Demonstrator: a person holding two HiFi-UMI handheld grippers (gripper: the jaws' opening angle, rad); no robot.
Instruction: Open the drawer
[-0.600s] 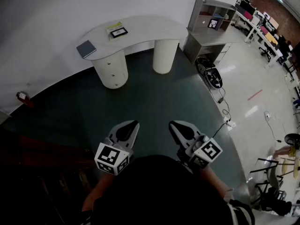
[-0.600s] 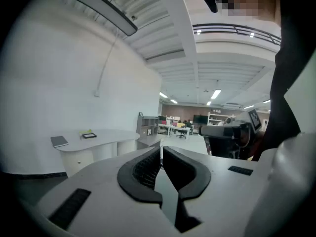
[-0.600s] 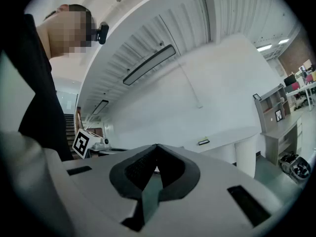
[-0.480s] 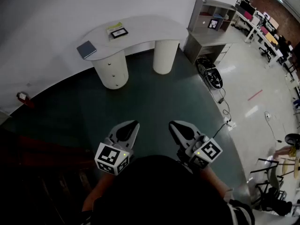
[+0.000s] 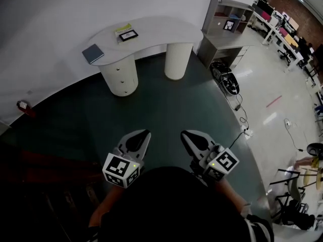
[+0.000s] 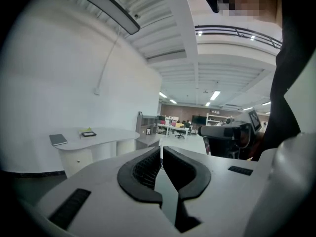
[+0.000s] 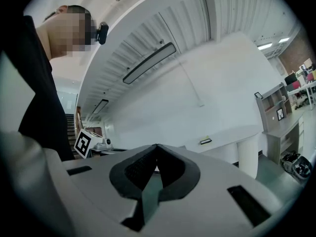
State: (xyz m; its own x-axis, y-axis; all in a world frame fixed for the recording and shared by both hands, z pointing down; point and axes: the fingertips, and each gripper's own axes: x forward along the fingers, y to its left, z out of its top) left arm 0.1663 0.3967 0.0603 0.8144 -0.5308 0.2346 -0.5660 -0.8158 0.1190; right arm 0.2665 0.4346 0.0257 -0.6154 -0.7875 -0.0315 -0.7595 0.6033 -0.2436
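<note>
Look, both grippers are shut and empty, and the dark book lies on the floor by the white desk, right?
Not quite. The dark book lies on top of the white desk, not on the floor, as the head view shows. The left gripper and the right gripper are indeed shut and empty.

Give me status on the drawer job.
Done: nothing. The drawers in the white pedestal under the desk look flush shut. In hand: nothing. The left tool and right tool are both shut and empty, held close to the person, far across the dark floor from the desk. Left: walk up, grip a drawer, pull it open.
</note>
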